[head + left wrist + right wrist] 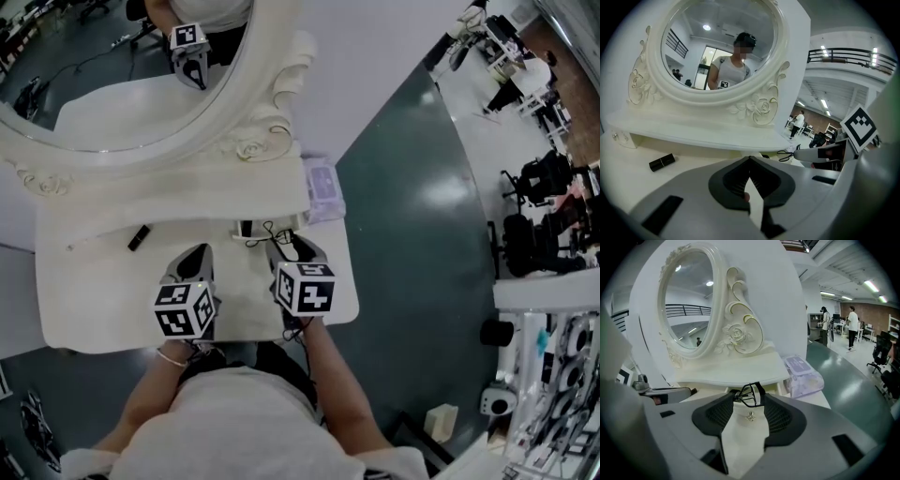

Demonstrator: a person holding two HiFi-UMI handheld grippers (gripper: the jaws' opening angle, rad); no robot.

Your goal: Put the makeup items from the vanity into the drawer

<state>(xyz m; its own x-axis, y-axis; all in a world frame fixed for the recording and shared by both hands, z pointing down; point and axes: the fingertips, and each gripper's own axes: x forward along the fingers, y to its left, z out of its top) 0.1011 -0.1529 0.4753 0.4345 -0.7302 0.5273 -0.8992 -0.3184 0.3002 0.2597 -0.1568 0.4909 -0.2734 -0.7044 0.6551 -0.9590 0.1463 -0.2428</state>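
- Right hand-held gripper (749,400): jaws apart, lined up on eyelash curler (757,388), probably for pickup.
- Left hand-held gripper (750,161): jaws together, empty; lipstick (662,162) lies on counter (94,291).

head view looks steeply down, both gripper views face the vanity mirror (719,51).

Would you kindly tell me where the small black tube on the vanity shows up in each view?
Head view: black tube on the tabletop, left of centre.
Left gripper view: lower left, below the shelf.
Right gripper view: not in it.
Shared landmark: the carved mirror frame.
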